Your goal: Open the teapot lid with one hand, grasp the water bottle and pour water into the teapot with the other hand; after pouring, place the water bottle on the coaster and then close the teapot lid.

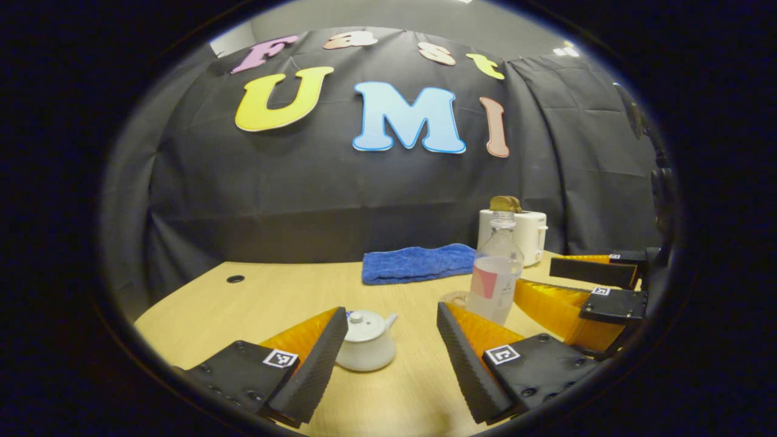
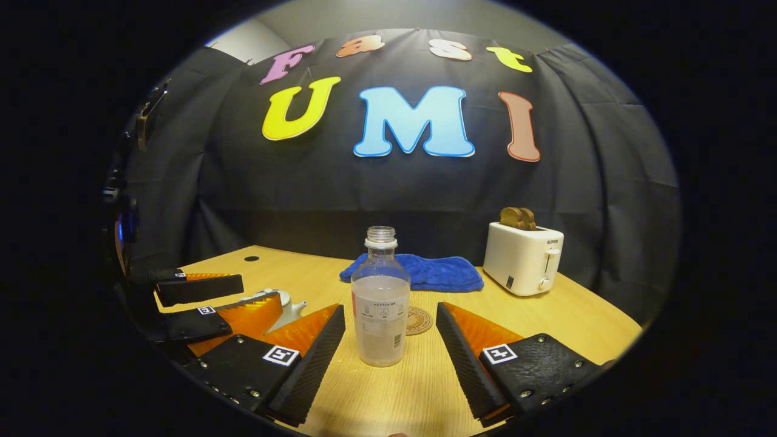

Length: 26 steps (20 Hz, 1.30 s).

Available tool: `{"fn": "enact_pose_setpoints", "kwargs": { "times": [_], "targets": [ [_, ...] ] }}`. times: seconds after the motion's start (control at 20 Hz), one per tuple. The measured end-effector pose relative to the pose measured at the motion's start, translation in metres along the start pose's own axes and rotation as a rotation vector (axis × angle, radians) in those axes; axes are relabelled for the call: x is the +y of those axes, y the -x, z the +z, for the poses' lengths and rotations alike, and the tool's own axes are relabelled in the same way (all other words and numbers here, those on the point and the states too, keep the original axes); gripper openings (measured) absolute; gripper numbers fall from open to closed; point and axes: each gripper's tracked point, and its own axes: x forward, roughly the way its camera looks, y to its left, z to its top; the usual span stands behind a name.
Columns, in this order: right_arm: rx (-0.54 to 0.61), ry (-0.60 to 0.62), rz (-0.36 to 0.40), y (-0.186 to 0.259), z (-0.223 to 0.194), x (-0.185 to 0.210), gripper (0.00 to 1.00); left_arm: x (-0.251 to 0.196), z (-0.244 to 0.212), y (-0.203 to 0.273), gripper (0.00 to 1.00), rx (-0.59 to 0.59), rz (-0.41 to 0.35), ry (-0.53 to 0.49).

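Opening stage of the task; by the look of the scene, no step is yet completed. The white teapot [image 1: 367,342] stands on the wooden counter [image 1: 261,297] with its lid [image 1: 359,320] seated, between and just beyond the spread fingers of the left tool [image 1: 388,358], which is wide and grips nothing. The water bottle [image 2: 380,300], uncapped and partly filled, stands upright on the counter between the fingers of the right tool [image 2: 388,358], also wide and apparently not touching it. The round coaster [image 2: 418,320] lies bare just behind and beside the bottle. Remaining, as judged: lift the lid, grasp and pour, set the bottle on the coaster, reseat the lid.

Differences between views. The left gripper view gives the whole teapot, spout [image 1: 391,318] included, whereas in the right gripper view the left tool [image 2: 200,303] hides most of it. The right gripper view gives the coaster's face and the bottle's base; in the left gripper view the bottle [image 1: 495,276] stands in front of the coaster, and the right tool [image 1: 583,285] appears at the edge. Both show a blue towel [image 2: 425,271] and a white toaster [image 2: 525,257] holding bread at the rear.
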Motion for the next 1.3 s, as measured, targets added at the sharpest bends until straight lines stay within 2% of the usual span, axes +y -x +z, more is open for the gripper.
{"fn": "enact_pose_setpoints", "kwargs": {
  "times": [0.35, 0.5, 0.65, 0.8, 0.9, 1.15, 1.25, 1.3],
  "targets": [
    [0.086, -0.069, -0.009, -0.038, -0.02, 0.01, 0.94, 0.012, -0.012, -0.039, 0.99, 0.03, -0.021, 0.003],
    [0.07, -0.047, -0.011, -0.048, -0.019, 0.017, 0.94, 0.014, -0.012, -0.048, 1.0, 0.027, -0.038, 0.017],
    [0.069, -0.031, -0.02, -0.056, -0.027, 0.018, 0.94, 0.022, -0.015, -0.056, 0.99, 0.036, -0.021, -0.002],
    [0.078, -0.029, -0.021, -0.061, -0.034, 0.018, 0.94, 0.027, -0.018, -0.058, 0.86, 0.033, -0.01, -0.005],
    [0.08, -0.031, -0.017, -0.061, -0.035, 0.018, 0.94, 0.033, -0.019, -0.058, 0.86, 0.032, 0.007, -0.014],
    [0.078, -0.024, -0.016, -0.063, -0.036, 0.016, 0.94, 0.036, -0.016, -0.057, 0.68, 0.034, 0.018, -0.012],
    [0.083, -0.032, -0.013, -0.064, -0.037, 0.016, 0.89, 0.036, -0.015, -0.056, 0.4, 0.031, 0.015, -0.009],
    [0.083, -0.032, -0.016, -0.065, -0.037, 0.015, 0.89, 0.035, -0.015, -0.054, 0.43, 0.031, 0.018, -0.008]
  ]
}}
